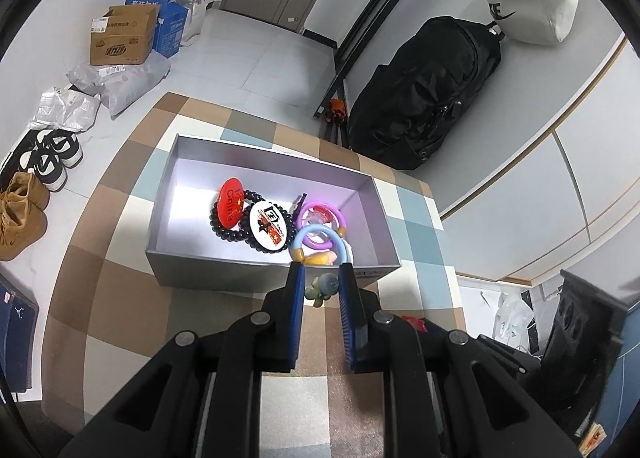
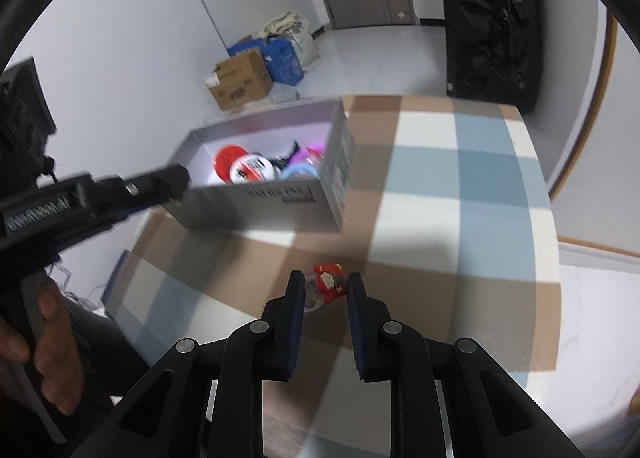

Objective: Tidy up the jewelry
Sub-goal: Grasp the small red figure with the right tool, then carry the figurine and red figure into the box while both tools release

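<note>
The left gripper [image 1: 322, 276] is pointed steeply down at the near wall of the silver box [image 1: 224, 272], its jaws drawn nearly together on a small greenish charm [image 1: 319, 290] that is pinched between the blue pads just outside that wall. In the right wrist view this gripper is seen from the side, carried by a hand [image 2: 48, 342] at the left edge. The box is set on the checked worktop [image 1: 120, 290], whose far corner and right edge lie close behind it; bare cloth is left open to its left and in front. Inside the box a black bead bracelet [image 1: 224, 228], a red badge [image 1: 230, 204], a white badge [image 1: 272, 230], a purple ring [image 1: 320, 224] and a pale blue hoop [image 1: 316, 236] are lying together. The right gripper [image 2: 323, 286] is tilted down over open cloth, narrowed on a small red figure charm [image 2: 328, 282] with a clear loop, well apart from the box.
</note>
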`<control>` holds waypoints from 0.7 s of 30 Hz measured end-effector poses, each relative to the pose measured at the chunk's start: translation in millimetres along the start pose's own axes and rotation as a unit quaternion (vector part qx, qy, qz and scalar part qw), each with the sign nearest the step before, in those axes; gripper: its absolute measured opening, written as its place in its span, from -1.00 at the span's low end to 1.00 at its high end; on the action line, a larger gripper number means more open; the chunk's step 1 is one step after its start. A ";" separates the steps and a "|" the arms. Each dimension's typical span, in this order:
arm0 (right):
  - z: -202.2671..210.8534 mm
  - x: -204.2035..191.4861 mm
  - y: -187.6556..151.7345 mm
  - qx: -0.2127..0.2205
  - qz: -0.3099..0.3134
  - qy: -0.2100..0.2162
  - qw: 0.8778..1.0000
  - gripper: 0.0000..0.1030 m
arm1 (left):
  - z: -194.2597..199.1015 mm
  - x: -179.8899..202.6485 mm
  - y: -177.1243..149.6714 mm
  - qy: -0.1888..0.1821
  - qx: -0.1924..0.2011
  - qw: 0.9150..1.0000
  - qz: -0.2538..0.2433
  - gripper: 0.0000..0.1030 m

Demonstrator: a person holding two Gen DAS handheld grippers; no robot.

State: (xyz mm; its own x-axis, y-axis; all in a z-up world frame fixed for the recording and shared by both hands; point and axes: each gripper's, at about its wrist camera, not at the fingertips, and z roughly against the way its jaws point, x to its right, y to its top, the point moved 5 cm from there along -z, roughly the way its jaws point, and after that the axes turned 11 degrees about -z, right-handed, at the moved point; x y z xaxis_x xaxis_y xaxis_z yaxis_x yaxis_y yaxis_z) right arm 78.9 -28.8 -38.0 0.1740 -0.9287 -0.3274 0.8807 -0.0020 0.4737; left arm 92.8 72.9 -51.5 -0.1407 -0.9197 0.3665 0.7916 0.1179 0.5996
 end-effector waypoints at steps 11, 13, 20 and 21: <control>12.2 -20.9 32.4 0.052 -0.009 0.048 0.997 -0.62 | 1.9 -7.1 11.0 -0.003 0.006 1.000 0.001 -0.77; 15.7 -23.1 38.7 0.063 -0.009 0.056 0.996 -0.61 | 0.6 -8.3 13.4 -0.004 0.006 1.000 0.002 -0.77; 16.5 -33.3 60.6 0.084 -0.014 0.082 0.993 -0.61 | -4.6 -14.1 23.4 0.006 0.009 1.000 0.002 -0.77; 14.5 -34.7 62.9 0.082 -0.016 0.085 0.993 -0.61 | -6.2 -15.5 25.3 0.006 0.009 1.000 0.002 -0.77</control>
State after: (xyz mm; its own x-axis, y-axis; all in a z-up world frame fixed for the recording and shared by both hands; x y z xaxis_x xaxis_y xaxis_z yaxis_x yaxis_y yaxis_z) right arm 121.8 -2.1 15.1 0.2322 -0.8511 -0.4708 0.8053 -0.1033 0.5838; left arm 118.7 87.9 -46.4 -0.1305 -0.9235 0.3608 0.7817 0.1281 0.6104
